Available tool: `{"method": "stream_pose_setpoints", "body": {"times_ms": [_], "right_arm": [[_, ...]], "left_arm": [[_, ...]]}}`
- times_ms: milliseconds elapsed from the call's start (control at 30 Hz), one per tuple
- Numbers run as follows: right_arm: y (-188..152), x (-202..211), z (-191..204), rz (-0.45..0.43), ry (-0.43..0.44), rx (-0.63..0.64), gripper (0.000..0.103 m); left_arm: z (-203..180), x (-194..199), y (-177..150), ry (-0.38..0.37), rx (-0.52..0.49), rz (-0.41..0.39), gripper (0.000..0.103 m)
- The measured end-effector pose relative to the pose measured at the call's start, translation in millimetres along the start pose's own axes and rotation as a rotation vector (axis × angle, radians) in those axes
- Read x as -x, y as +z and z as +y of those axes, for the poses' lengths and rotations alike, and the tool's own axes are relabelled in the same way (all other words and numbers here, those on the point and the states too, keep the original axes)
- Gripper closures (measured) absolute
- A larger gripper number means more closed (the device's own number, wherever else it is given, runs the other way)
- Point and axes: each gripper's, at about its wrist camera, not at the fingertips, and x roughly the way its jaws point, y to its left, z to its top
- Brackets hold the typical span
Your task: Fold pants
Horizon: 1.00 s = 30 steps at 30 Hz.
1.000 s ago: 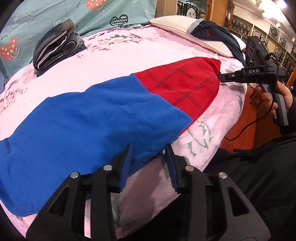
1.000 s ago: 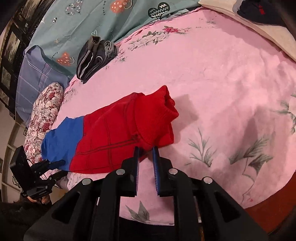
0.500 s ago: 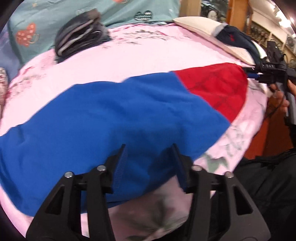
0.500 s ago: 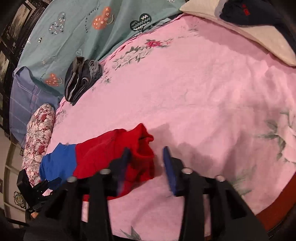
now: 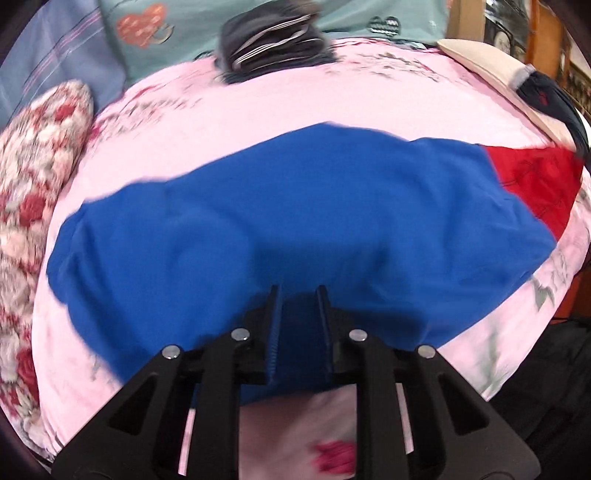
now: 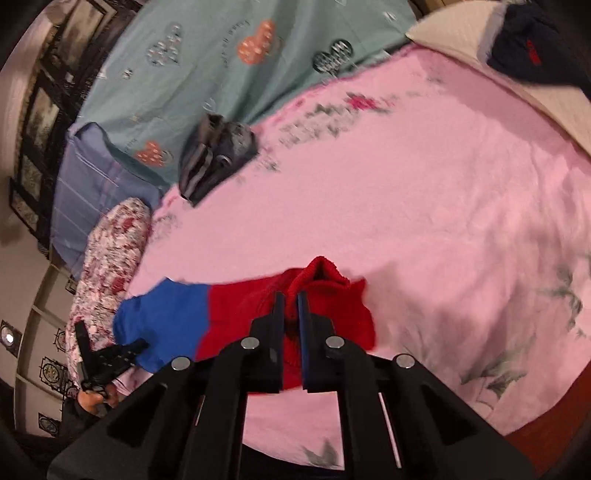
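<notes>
Left wrist view. My left gripper [image 5: 298, 291] fills the lower centre of the frame; its jaws are closing, with a fold of the pants [image 5: 280, 229] between them, the pads not clearly pressed on it. The blue part of the pants spreads across the middle of the frame on the pink bedspread [image 5: 258, 110]; the red part lies at the right edge. A folded dark garment [image 5: 271, 35] sits at top centre, a floral pillow [image 5: 33, 177] at left, a cream pillow [image 5: 491, 62] at upper right.

Right wrist view. My right gripper [image 6: 291, 295], lower centre, has its jaws pressed together, pinching the red ribbed end of the pants [image 6: 314, 295], which bunches up above the fingertips. The blue part runs off to lower left, where my left gripper [image 6: 136, 345] meets its edge. The folded dark garment [image 6: 218, 155] lies at upper left beside a teal patterned cloth [image 6: 229, 55].
</notes>
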Motion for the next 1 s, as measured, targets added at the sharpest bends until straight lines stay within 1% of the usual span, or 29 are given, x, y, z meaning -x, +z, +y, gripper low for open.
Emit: {"method": "stream_pose_setpoints", "body": {"times_ms": [33,100,167,200,267,300,367,433,500,600,700,867,900,933,967,1000], "right_arm": [[-5,-7,-12,0.022,-0.023,-0.030,0.097],[-10,-13,-25,0.022,-0.023,-0.064,0.097],[-9,-10,-21,0.001,-0.015,-0.050,0.097],[-8,-10,-16,-0.004,-0.015,-0.031,0.097],[-6,-11,-9,0.002,-0.023,-0.005,0.096],[-5,-12,-6,0.005,-0.025,0.006,0.094],[-3,-11,0,0.003,-0.032,0.031,0.094],[-3,-12,4,0.003,-0.034,0.053,0.093],[-3,-13,6,0.005,-0.034,0.057,0.093],[-4,-14,7,0.008,-0.039,0.059,0.093],[-5,-14,6,0.010,-0.042,0.056,0.093],[-7,-16,7,0.009,-0.045,0.059,0.093],[-6,-16,7,0.010,-0.046,0.060,0.093],[-6,-17,6,0.011,-0.048,0.060,0.093],[-6,-18,6,0.012,-0.049,0.057,0.093],[-6,-18,6,0.012,-0.052,0.058,0.093]], "left_arm": [[8,4,-2,0.005,0.011,-0.007,0.083],[24,13,-6,0.062,0.040,-0.022,0.083],[44,27,-10,0.064,0.096,-0.044,0.083],[58,38,-15,0.080,0.129,-0.061,0.083],[83,54,-23,0.110,0.195,-0.083,0.083],[95,58,-26,0.104,0.230,-0.092,0.083],[116,68,-35,0.098,0.309,-0.115,0.075],[125,72,-42,0.078,0.359,-0.135,0.058],[127,69,-45,0.058,0.385,-0.151,0.046],[120,59,-43,0.009,0.383,-0.162,0.044],[115,48,-39,0.023,0.382,-0.165,0.041],[138,24,-39,0.016,0.511,-0.131,0.041],[142,21,-39,0.007,0.535,-0.132,0.043],[144,20,-40,0.004,0.548,-0.138,0.048],[146,19,-38,0.008,0.557,-0.149,0.056],[147,18,-37,-0.004,0.558,-0.151,0.076]]}}
